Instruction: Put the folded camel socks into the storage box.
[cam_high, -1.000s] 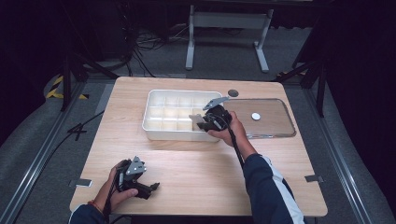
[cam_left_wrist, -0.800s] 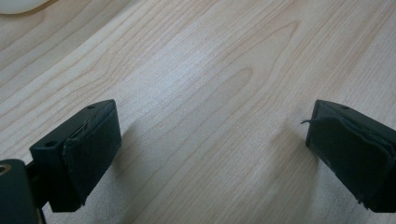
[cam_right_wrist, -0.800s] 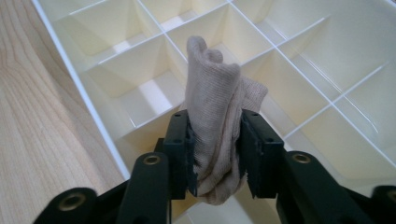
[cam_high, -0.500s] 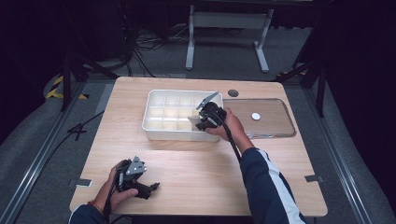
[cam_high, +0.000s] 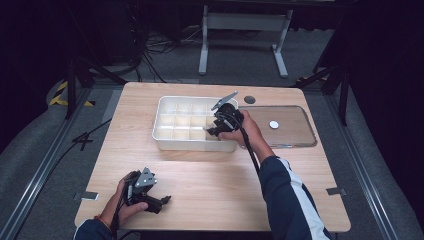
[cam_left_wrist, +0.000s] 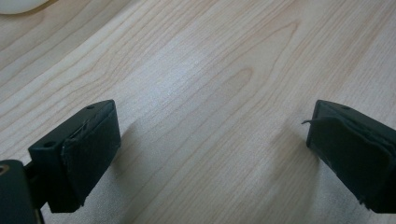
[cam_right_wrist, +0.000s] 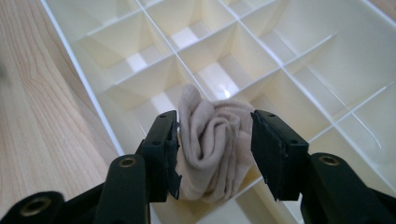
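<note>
Beige ribbed sock, bunched in folds, in white divided box

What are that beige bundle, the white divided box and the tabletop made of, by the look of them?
The beige bundle looks like soft ribbed knit fabric, probably a rolled sock: fine ribs, loose folds, matte. The white divided box seems to be thin glossy plastic: light glints on the compartment floors and the walls look slightly translucent. The tabletop looks like pale wood or a wood-look laminate, with visible grain and a smooth satin sheen.

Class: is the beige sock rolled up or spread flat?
Rolled up: the sock sits bunched in folds inside one compartment of the white tray.
</note>
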